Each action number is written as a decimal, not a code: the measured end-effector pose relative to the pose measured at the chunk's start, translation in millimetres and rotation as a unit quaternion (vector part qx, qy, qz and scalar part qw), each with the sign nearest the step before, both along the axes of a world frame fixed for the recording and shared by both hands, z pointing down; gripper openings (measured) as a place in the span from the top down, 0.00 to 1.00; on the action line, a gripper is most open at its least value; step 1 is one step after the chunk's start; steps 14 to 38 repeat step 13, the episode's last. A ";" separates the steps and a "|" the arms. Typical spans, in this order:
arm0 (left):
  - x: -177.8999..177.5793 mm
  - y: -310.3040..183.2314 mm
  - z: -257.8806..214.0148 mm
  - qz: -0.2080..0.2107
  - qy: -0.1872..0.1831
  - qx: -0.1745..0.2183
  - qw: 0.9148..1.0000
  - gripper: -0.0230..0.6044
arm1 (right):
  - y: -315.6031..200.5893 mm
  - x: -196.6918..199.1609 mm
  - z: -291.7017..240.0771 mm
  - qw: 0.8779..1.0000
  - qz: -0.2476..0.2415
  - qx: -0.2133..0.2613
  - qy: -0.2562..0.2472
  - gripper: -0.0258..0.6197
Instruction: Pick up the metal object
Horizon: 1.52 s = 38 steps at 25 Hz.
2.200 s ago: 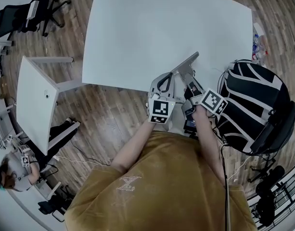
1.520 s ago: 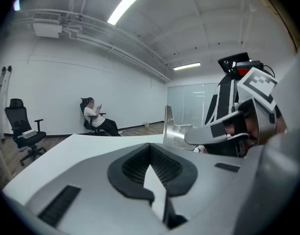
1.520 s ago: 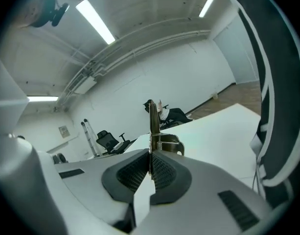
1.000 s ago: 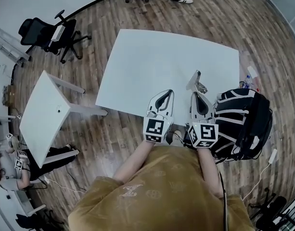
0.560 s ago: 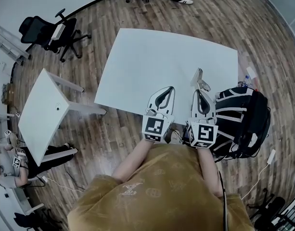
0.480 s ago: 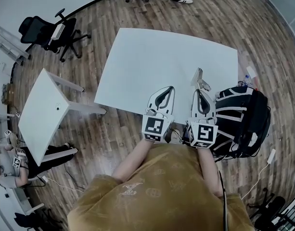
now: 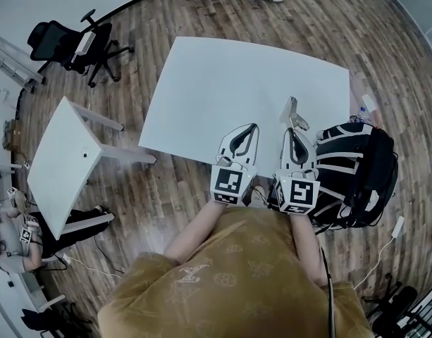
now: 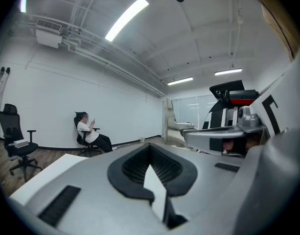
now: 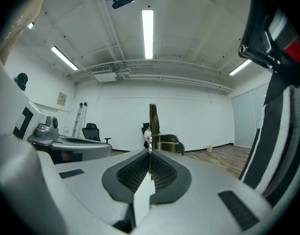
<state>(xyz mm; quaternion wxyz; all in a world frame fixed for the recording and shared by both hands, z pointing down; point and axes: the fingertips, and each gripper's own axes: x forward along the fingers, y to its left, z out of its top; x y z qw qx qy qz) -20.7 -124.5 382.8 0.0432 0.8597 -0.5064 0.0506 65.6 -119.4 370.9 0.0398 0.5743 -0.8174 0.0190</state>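
The metal object is a thin silver hinged piece. It sticks up from my right gripper, which is shut on its lower end, over the right part of the white table. In the right gripper view the metal object stands upright as a narrow blade above that gripper. My left gripper hangs beside it to the left, shut with nothing in it. The left gripper view shows its own closed jaws and the metal object off to the right.
A black and white backpack stands on the floor right of the table. A small white table and a black office chair are at the left. A bottle lies by the table's right edge. A person sits far off.
Since 2.2 s ago both grippers have drawn back from the table with the metal object in the right one. Over the last second almost nothing has shifted.
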 end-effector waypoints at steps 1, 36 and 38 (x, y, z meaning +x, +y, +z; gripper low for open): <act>0.4 0.3 0.8 0.001 -0.001 0.000 1.000 0.95 | 0.1 -0.5 0.6 1.000 -0.001 -0.001 0.000 0.95; 1.0 -3.3 4.0 0.002 -0.005 0.002 1.000 0.95 | -3.6 -2.3 5.4 1.000 -0.006 -0.005 0.000 0.95; 1.0 -3.3 4.0 0.002 -0.005 0.002 1.000 0.95 | -3.6 -2.3 5.4 1.000 -0.006 -0.005 0.000 0.95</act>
